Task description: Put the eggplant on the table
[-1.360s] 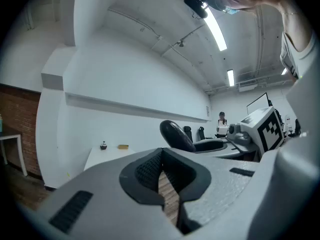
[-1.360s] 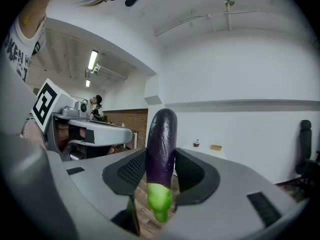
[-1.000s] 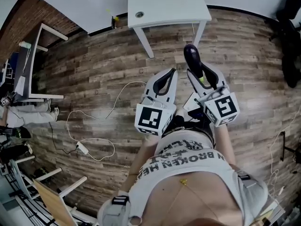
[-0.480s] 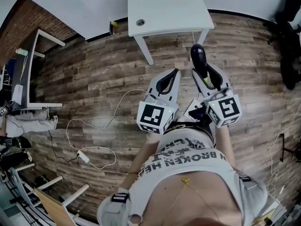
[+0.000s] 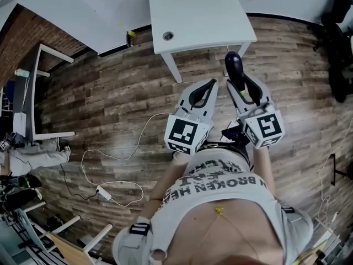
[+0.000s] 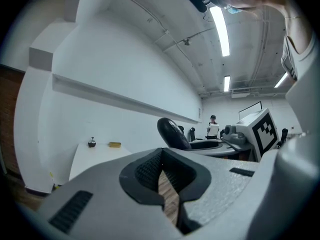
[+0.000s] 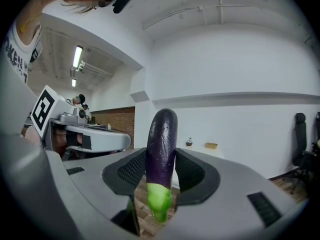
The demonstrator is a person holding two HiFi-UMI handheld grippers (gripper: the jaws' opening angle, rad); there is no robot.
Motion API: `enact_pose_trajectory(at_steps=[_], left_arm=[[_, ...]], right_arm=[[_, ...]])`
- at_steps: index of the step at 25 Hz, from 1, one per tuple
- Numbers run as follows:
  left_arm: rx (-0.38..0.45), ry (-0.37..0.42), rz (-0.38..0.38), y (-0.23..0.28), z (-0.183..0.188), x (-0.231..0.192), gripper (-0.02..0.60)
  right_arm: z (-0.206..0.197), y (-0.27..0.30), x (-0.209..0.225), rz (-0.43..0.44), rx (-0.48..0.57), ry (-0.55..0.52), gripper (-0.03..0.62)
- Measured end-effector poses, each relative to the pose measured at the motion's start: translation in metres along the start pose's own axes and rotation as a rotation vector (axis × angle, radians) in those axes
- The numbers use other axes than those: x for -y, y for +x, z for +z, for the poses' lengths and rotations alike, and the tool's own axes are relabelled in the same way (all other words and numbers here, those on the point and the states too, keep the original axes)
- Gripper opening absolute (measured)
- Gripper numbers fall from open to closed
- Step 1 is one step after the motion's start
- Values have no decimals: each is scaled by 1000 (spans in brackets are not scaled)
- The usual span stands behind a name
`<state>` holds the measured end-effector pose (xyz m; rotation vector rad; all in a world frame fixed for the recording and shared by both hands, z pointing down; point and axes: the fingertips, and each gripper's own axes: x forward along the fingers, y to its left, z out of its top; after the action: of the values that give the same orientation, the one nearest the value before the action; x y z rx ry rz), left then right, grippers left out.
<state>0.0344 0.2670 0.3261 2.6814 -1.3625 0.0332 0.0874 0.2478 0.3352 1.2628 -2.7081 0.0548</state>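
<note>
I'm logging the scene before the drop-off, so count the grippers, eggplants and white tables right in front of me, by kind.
grippers: 2, the left gripper and the right gripper
eggplant: 1, held in the right jaws
white table: 1
total: 4

Skin of the eggplant [image 7: 162, 134] looks glossy, smooth; green cap matt. Shell of the right gripper [image 7: 161, 159] is matt grey plastic; pads [image 7: 131, 170] black, ribbed. The floor [image 5: 110, 87]: wood planks, coarse-grained, matt. The table [image 5: 193, 10]: smooth white top.
</note>
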Motion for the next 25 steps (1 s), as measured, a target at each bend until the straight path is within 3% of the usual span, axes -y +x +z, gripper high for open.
enact_pose_trajectory(at_steps=[15,25], left_arm=[[15,-1,35,-17,7,-103,6],[-10,-23,15,-15,-2,-129,6]], right_arm=[[0,66,-18,-57,-41,-26,175],[-7,87,-20,-90,-70,-19,175]])
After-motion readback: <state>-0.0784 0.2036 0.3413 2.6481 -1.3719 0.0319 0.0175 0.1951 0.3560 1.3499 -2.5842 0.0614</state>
